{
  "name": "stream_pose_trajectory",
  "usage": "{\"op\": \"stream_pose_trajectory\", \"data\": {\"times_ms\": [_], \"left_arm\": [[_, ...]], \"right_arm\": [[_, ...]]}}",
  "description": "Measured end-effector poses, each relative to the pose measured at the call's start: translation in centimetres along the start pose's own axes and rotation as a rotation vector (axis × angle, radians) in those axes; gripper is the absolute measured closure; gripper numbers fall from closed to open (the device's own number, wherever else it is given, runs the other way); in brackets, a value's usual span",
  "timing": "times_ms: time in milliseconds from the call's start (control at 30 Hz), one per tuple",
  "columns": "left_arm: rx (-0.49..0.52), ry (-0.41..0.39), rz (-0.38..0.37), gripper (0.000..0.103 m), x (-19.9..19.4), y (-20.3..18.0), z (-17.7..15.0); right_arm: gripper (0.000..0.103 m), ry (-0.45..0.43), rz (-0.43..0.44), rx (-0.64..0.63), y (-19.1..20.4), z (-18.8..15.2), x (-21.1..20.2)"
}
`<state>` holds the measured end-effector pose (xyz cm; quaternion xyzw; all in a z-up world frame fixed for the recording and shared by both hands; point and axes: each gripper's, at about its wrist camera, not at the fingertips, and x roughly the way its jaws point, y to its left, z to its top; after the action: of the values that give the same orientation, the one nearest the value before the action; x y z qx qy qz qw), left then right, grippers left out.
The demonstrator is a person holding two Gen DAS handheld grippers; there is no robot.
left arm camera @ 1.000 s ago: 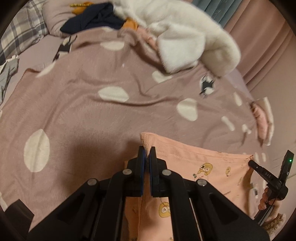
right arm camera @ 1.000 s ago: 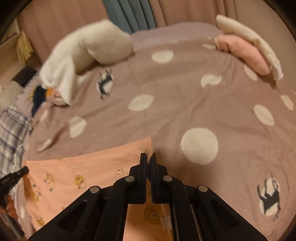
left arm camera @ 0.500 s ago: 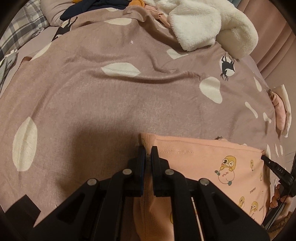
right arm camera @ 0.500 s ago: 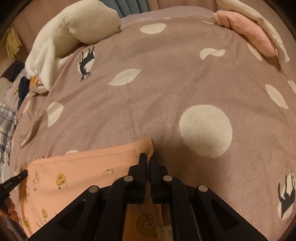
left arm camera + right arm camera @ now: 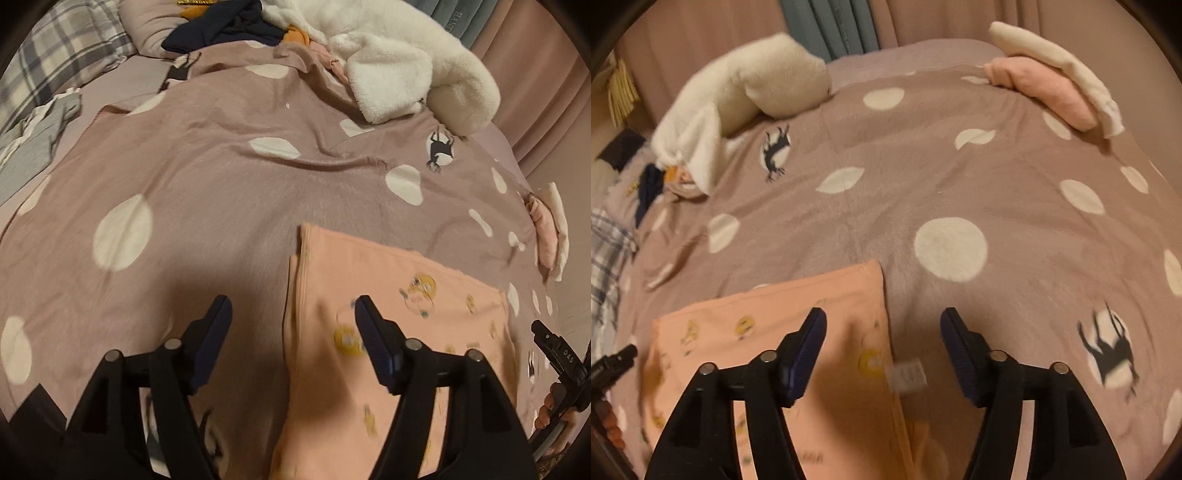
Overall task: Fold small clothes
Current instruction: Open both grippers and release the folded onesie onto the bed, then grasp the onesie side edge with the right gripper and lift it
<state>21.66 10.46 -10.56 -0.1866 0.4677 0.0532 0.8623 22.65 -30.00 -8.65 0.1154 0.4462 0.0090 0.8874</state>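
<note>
Below both cameras lies a bed covered by a dusty-pink blanket (image 5: 221, 192) printed with large white dots and small black animal figures. On it, near the lower edge of each view, a small peach garment (image 5: 399, 295) with yellow cartoon prints lies flat and folded, one layer stacked on another along its left edge.

Seen from the left wrist, the left hand-held gripper (image 5: 293, 325) hangs above the garment's left edge. Its jaws are opening and stand wide, and the cloth lies below them without touching the pads. Seen from the right wrist, the right hand-held gripper (image 5: 882, 328) hangs above the garment's right edge, beside a small white label (image 5: 908, 374). Its jaws are also opening, wide apart, with nothing pinched.

At the far side of the bed sit a fluffy white garment (image 5: 406, 62), a dark navy bundle (image 5: 225, 26), and a folded stack in pink and cream (image 5: 1052, 85). A plaid pillow (image 5: 62, 55) lies at the upper left of the left view.
</note>
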Motion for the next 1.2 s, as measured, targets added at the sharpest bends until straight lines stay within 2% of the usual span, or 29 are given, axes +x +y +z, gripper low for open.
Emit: {"op": "stream_pose_trajectory", "data": {"times_ms": [67, 133, 367, 567, 633, 733, 833, 900, 1000, 1067, 1133, 1200], "left_arm": [[0.010, -0.004, 0.005, 0.027, -1.1, 0.0, -1.1], [0.017, 0.001, -0.005, 0.026, -1.8, 0.1, -2.2], [-0.021, 0.064, -0.060, 0.024, -2.5, 0.9, -6.7], [-0.064, 0.102, -0.092, 0.026, -1.4, 1.6, -9.7], [-0.071, 0.109, -0.100, 0.026, -1.0, 1.6, -10.3], [-0.044, 0.080, -0.091, 0.026, -1.1, 1.0, -10.8], [-0.038, 0.090, -0.142, 0.026, -0.8, 0.4, -10.8], [-0.033, 0.090, -0.159, 0.026, -0.4, -0.1, -10.8], [-0.040, 0.081, -0.172, 0.033, 0.3, -0.6, -10.6], [-0.059, 0.074, -0.186, 0.036, 0.8, -0.7, -10.4], [-0.077, 0.052, -0.191, 0.052, 1.2, -0.8, -10.1], [-0.094, 0.050, -0.212, 0.061, 1.5, -0.7, -9.9]], "right_arm": [[0.030, -0.013, 0.015, 0.034, -0.6, -0.8, -1.2], [0.027, -0.018, 0.030, 0.064, -1.0, -1.8, -2.2], [0.026, 0.033, 0.068, 0.139, -2.4, -6.3, -3.8], [0.026, 0.102, 0.105, 0.181, -2.8, -10.1, -3.2], [0.026, 0.113, 0.119, 0.193, -2.7, -10.9, -2.9], [0.026, 0.114, 0.131, 0.208, -2.5, -11.6, -2.5], [0.026, 0.100, 0.133, 0.215, -2.1, -11.7, -2.3], [0.026, 0.098, 0.172, 0.219, -1.8, -11.5, -2.0], [0.027, 0.098, 0.203, 0.212, -1.3, -11.5, -1.4], [0.032, 0.088, 0.212, 0.208, -1.0, -11.3, -0.9], [0.033, 0.082, 0.245, 0.228, -0.9, -11.2, -0.5], [0.043, 0.078, 0.268, 0.246, -1.1, -10.8, 0.0]]}}
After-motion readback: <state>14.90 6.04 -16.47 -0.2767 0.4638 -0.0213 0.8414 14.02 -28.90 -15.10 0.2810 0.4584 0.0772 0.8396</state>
